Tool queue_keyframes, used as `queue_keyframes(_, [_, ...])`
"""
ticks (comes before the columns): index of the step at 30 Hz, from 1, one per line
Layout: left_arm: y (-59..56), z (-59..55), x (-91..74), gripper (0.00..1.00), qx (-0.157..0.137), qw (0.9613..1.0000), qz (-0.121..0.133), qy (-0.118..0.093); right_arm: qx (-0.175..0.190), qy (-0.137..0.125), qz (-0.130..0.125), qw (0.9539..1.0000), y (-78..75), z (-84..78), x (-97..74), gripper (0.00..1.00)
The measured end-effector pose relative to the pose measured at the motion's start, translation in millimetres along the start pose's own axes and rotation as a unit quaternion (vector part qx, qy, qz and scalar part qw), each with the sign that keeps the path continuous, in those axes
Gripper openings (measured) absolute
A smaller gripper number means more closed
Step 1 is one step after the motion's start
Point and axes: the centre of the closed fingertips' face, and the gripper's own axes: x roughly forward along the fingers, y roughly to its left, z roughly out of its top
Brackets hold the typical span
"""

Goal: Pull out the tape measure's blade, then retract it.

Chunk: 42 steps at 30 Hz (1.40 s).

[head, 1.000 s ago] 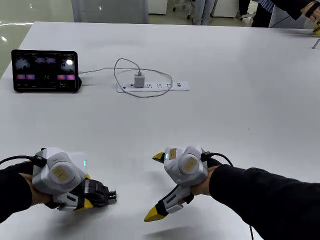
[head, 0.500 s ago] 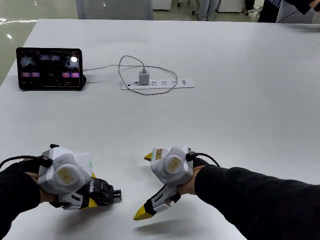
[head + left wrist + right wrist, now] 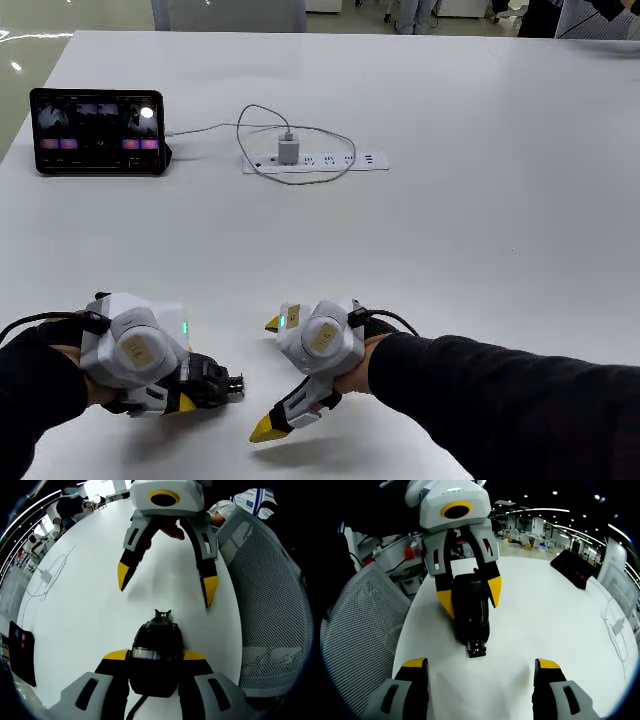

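Note:
A black tape measure lies low over the white table near its front edge, and my left gripper is shut on it. Its blade tip pokes out to the right. In the left gripper view my yellow-tipped jaws clamp the tape measure on both sides. My right gripper stands open just right of the tip, one fingertip above it and one below. In the right gripper view the blade hook sits a little ahead of my open right gripper, and the left gripper grips the tape measure.
A dark tablet stands at the back left. A white power strip with a charger and looped cable lies behind the middle. A grey mesh chair is by the table's front edge.
My right gripper has moved left, closer to the tape measure's blade tip, still open. The left gripper holds the tape measure in about the same spot.

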Motion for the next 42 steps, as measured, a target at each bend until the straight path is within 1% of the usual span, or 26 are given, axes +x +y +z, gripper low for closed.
queue_keyframes(1, [0.0, 0.3, 0.4, 0.32, 0.0, 1.0, -0.001, 0.001, 0.002, 0.001, 0.006, 1.0, 0.5, -0.6, 2.0, 0.86])
queue_keyframes(2, [-0.4, 0.7, 0.5, 0.32, 0.0, 1.0, -0.001, 0.001, 0.0, 0.003, 0.008, 1.0, 0.2, -0.8, 3.0, 0.84])
queue_keyframes(3, [-0.6, 0.7, 0.5, 0.32, 0.0, 1.0, 0.0, 0.001, -0.002, 0.004, 0.007, 1.0, -1.1, -0.2, 3.7, 0.79])
queue_keyframes(5, [-0.7, 0.8, 0.5, 0.32, -0.002, 1.0, 0.0, 0.002, 0.003, -0.004, 0.011, 0.9999, -1.5, 4.3, 4.1, 0.72])
queue_keyframes(7, [-0.7, 0.7, 0.4, 0.32, -0.001, 1.0, -0.001, 0.003, 0.005, -0.008, 0.017, 0.9998, -1.3, 7.4, 6.3, 0.62])
queue_keyframes(9, [-0.7, 0.5, 0.4, 0.32, -0.002, 1.0, -0.001, 0.0, -0.005, -0.006, 0.02, 0.9998, 0.7, 8.1, 8.8, 0.54])
queue_keyframes(12, [-0.5, 0.7, 0.6, 0.32, -0.005, 1.0, -0.001, -0.003, -0.015, -0.001, 0.029, 0.9995, 5.3, 8.1, 11.9, 0.44])
queue_keyframes(14, [-0.4, 0.9, 0.7, 0.32, -0.005, 1.0, -0.001, -0.005, -0.025, 0.003, 0.032, 0.9992, 7.6, 8.0, 13.2, 0.39])
queue_keyframes(16, [0.0, 0.8, 0.8, 0.32, -0.004, 1.0, 0.0, -0.006, -0.034, 0.008, 0.025, 0.9991, 4.9, 6.6, 16.1, 0.41])
queue_keyframes(17, [0.1, 0.8, 0.8, 0.32, -0.005, 1.0, 0.0, -0.007, -0.033, 0.008, 0.026, 0.9991, 4.9, 7.0, 16.7, 0.4])
queue_keyframes(22, [0.0, 1.4, 1.0, 0.32, -0.005, 0.9999, 0.0, -0.012, -0.045, 0.009, 0.026, 0.9986, 4.2, 9.5, 18.7, 0.26])
queue_keyframes(25, [0.0, 1.4, 1.0, 0.32, -0.005, 0.9999, -0.002, -0.013, -0.051, 0.016, 0.03, 0.9981, 5.0, 8.4, 20.2, 0.18])
queue_keyframes(29, [-0.3, 1.7, 1.1, 0.32, -0.005, 0.9999, -0.005, -0.012, -0.057, 0.02, 0.038, 0.9974, 7.8, 8.4, 24.4, 0.13])
queue_keyframes(32, [-0.1, 1.7, 1.2, 0.32, -0.006, 0.9999, -0.005, -0.013, -0.064, 0.019, 0.036, 0.9971, 8.4, 10.2, 26.2, 0.13])
queue_keyframes(42, [0.6, 1.5, 1.0, 0.32, -0.006, 0.9998, -0.011, -0.016, -0.053, 0.018, 0.04, 0.9977, 6.8, 9.5, 25.9, 0.1])
